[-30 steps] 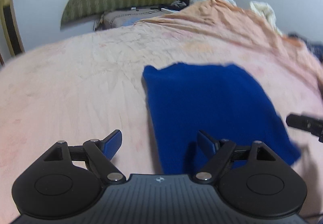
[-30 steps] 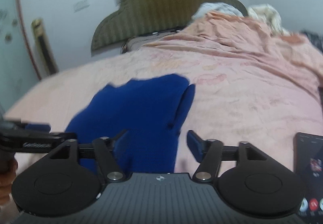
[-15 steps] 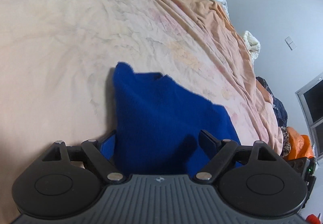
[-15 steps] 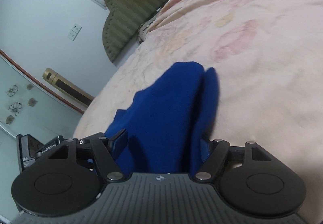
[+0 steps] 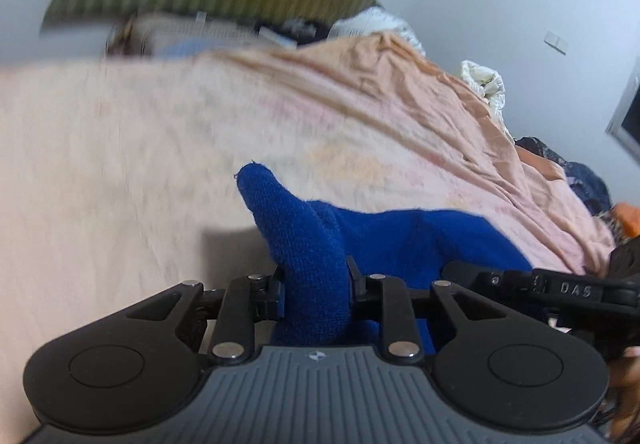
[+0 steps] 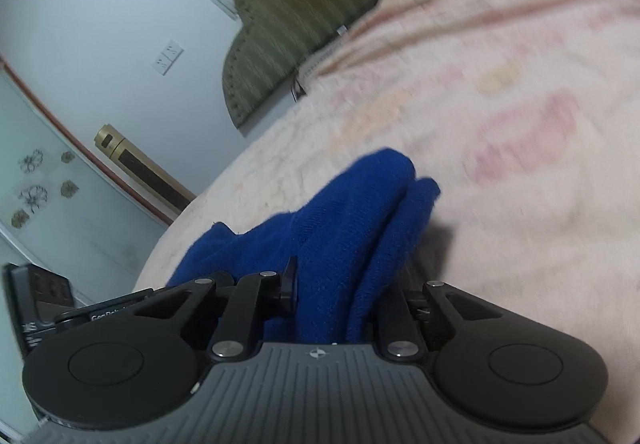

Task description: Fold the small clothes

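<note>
Blue knit cloth [image 5: 384,240] on the pink bedspread [image 5: 160,148] is pinched at one edge by the just-closed left gripper [image 5: 316,280] and at another by the just-closed right gripper [image 6: 340,284].

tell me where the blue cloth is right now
In both wrist views the blue cloth lies low and central on the pink bedsheet, bunched between the left tongs and the right tongs, which have just closed on it.

Both claws clamped on cloth
Left claw [image 5: 316,278] and right claw [image 6: 344,286] have just been closing; each now pinches a raised fold of the blue garment [image 5: 400,236] between its jaws, pointing slightly downward
</note>
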Demonstrator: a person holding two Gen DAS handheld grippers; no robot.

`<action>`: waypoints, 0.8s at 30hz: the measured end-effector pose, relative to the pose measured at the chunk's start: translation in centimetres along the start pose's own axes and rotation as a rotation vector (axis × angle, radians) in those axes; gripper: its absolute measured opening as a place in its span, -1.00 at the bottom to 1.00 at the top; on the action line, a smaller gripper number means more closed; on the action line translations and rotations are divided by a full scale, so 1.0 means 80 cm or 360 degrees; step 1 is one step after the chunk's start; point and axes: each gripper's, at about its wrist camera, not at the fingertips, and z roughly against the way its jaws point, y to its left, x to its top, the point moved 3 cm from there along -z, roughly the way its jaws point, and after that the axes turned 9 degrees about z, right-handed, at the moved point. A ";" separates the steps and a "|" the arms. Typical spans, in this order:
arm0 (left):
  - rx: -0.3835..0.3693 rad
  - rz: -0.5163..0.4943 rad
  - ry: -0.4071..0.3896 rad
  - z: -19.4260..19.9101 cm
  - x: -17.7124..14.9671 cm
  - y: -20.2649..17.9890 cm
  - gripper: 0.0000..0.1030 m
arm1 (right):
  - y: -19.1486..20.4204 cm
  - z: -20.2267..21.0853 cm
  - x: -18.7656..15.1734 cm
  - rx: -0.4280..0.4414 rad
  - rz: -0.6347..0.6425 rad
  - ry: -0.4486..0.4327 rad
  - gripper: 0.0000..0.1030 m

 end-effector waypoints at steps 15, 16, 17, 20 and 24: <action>0.0449 -0.0265 -0.0139 0.051 -0.016 -0.030 0.41 | 0.017 0.033 0.017 -0.0721 0.0252 -0.0171 -0.10; 0.0451 -0.0255 -0.0143 0.064 -0.027 -0.035 0.42 | 0.025 0.044 0.011 -0.0717 0.0289 -0.0172 -0.09; 0.0447 -0.0246 -0.0139 0.074 -0.039 -0.039 0.42 | 0.032 0.051 0.003 -0.0674 0.0314 -0.0153 -0.07; 0.0543 -0.0295 -0.0063 0.074 -0.072 -0.044 0.42 | 0.044 0.053 -0.028 -0.0546 0.0379 -0.0018 0.15; 0.0651 -0.0229 0.0018 0.083 -0.094 -0.042 0.42 | 0.043 0.052 -0.058 -0.0768 0.0479 0.0074 0.22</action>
